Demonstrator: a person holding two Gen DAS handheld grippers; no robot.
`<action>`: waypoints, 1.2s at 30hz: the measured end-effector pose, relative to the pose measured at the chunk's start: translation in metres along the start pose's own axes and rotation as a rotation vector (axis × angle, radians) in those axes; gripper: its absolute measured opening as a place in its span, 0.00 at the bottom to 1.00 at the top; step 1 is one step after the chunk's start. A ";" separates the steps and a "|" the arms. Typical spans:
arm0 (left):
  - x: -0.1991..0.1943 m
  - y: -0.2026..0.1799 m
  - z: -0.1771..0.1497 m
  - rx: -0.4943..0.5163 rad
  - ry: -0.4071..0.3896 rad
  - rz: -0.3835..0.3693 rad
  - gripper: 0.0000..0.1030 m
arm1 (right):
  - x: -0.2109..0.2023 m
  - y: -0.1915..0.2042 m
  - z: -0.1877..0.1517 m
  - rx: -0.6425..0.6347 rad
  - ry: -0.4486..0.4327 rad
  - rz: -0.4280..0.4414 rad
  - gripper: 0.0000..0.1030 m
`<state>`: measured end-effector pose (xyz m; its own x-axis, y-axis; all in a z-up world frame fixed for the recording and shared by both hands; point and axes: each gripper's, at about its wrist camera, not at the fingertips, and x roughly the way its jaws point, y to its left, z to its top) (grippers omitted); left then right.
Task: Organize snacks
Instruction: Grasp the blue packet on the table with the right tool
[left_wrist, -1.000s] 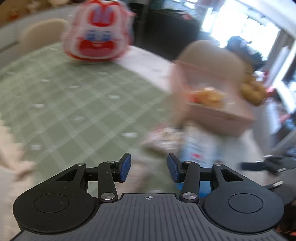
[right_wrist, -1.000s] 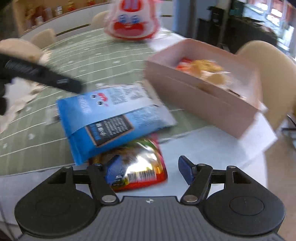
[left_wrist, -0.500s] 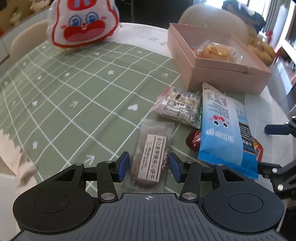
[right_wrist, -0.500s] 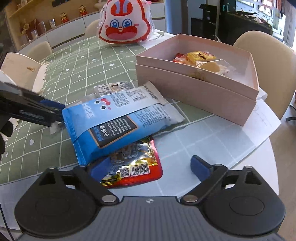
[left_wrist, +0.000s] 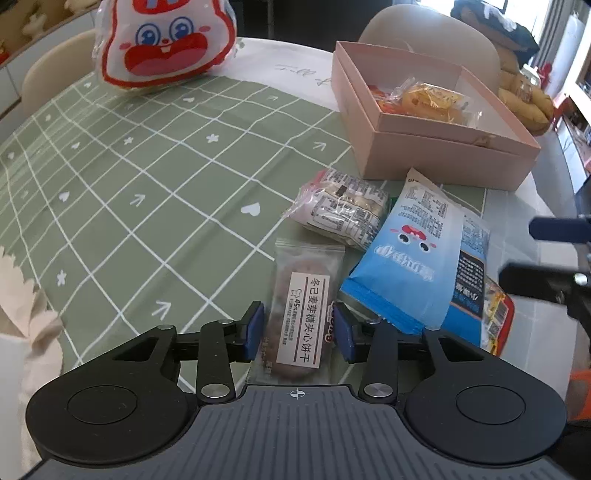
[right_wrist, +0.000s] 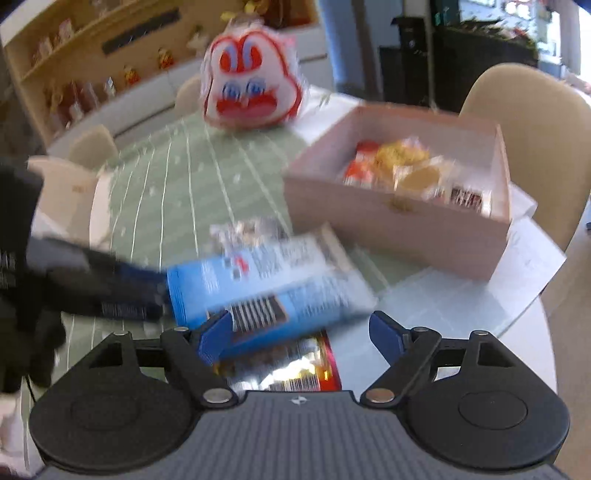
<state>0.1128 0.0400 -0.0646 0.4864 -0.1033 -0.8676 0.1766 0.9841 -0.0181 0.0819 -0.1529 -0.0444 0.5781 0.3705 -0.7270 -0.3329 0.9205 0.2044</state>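
A clear-wrapped brown biscuit packet (left_wrist: 300, 312) lies on the green checked cloth between the open fingers of my left gripper (left_wrist: 298, 328), its near end between the pads. To its right lie a grey-printed packet (left_wrist: 341, 206), a blue snack bag (left_wrist: 417, 258) and a red foil packet (left_wrist: 496, 317) under the bag. The pink box (left_wrist: 439, 147) behind holds several wrapped snacks. My right gripper (right_wrist: 301, 334) is open above the blue bag (right_wrist: 266, 284) and red packet (right_wrist: 291, 365); the pink box (right_wrist: 391, 218) stands beyond. This view is blurred.
A red-and-white rabbit-face bag (left_wrist: 162, 40) stands at the far side of the round table (right_wrist: 458, 306). Beige chairs (right_wrist: 535, 140) ring the table. A white paper sheet (right_wrist: 528, 266) lies under the box. A pale wooden item (right_wrist: 62, 195) sits at the left.
My left gripper has come closer, so the biscuit packet now sits between its fingers. My right gripper has risen and is moving, blurring its view.
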 end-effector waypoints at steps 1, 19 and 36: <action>-0.001 0.001 -0.001 -0.012 0.002 -0.005 0.44 | 0.000 0.003 0.004 -0.002 -0.009 -0.011 0.80; -0.007 0.004 -0.009 -0.064 0.018 -0.026 0.43 | 0.025 0.039 -0.012 -0.250 0.088 -0.188 0.80; -0.008 0.003 -0.010 -0.066 0.006 -0.020 0.44 | 0.014 0.007 -0.011 -0.120 0.095 -0.215 0.80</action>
<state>0.1008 0.0452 -0.0625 0.4779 -0.1220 -0.8699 0.1290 0.9893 -0.0678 0.0794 -0.1424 -0.0597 0.5741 0.1498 -0.8050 -0.2993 0.9535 -0.0360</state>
